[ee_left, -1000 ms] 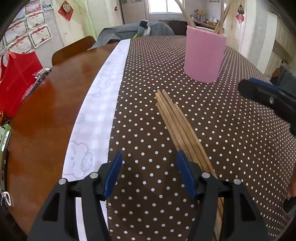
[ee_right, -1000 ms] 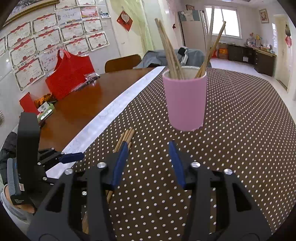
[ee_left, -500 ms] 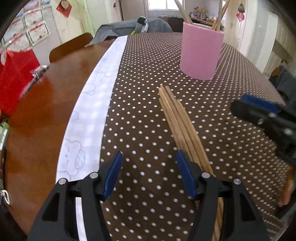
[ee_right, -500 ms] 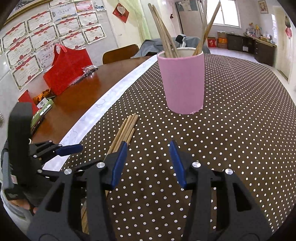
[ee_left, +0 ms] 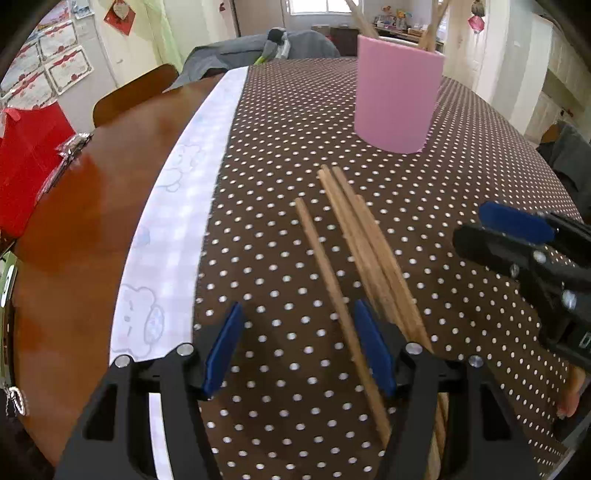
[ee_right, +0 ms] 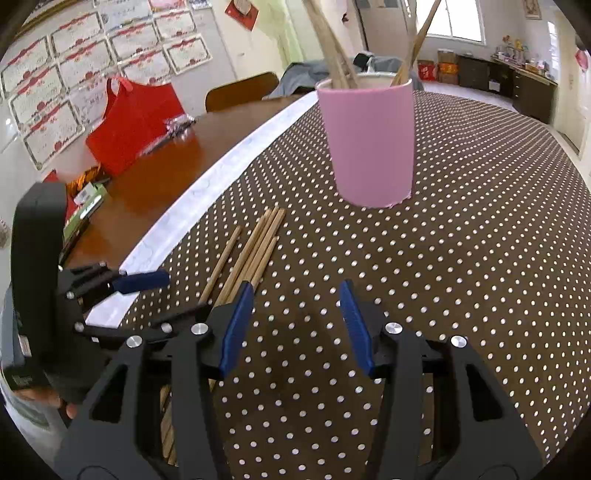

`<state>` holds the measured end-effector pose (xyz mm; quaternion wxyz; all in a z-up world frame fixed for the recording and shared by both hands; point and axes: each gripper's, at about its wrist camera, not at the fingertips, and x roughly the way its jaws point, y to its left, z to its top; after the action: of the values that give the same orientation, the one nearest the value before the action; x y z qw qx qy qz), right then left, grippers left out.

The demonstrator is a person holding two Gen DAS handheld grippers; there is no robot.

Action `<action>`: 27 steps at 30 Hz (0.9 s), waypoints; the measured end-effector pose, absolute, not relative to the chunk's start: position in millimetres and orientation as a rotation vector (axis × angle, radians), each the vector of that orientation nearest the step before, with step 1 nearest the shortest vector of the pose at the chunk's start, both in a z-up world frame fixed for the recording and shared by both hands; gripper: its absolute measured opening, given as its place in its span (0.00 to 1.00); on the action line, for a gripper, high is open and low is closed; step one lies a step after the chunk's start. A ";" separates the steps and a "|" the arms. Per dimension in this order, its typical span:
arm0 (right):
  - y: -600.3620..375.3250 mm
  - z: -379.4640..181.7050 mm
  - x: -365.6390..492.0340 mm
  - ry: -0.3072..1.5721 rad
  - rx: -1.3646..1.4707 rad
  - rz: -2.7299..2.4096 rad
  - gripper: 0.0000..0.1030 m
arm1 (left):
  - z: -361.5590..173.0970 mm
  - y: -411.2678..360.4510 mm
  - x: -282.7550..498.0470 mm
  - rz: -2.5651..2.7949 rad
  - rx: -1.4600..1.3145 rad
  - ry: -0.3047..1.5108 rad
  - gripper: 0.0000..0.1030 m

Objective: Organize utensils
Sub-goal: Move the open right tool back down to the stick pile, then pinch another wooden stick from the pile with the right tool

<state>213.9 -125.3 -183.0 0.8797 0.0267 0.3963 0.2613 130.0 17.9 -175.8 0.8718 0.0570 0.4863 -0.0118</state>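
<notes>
My left claw (ee_left: 297, 345) tilts steeply down over the dotted tabletop (ee_left: 461, 173), jaws wide, a single chopstick (ee_left: 325, 266) lying loose between them. The other chopsticks (ee_left: 373, 243) lie bundled just beside its right pad. My right claw (ee_right: 291, 325) angles down, half open and empty, facing the pink cup (ee_right: 369, 144).

Daylight is pouring in from the far window (ee_right: 458, 22), blowing it out white, glaring off the polished tabletop (ee_left: 85, 206). Soft shadows are pooling beneath both grippers. Fisheye distortion is bending edges; corners are vignetting black.
</notes>
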 end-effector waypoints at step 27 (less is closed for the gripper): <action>-42.6 -194.7 231.9 1.051 -0.326 0.501 0.49 | -173.0 51.9 137.4 -0.043 0.046 1.038 0.35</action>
<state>231.9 -42.6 -194.7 0.8227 -0.1533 0.4941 0.2357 137.4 51.9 -173.0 0.8679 0.0221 0.4958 -0.0205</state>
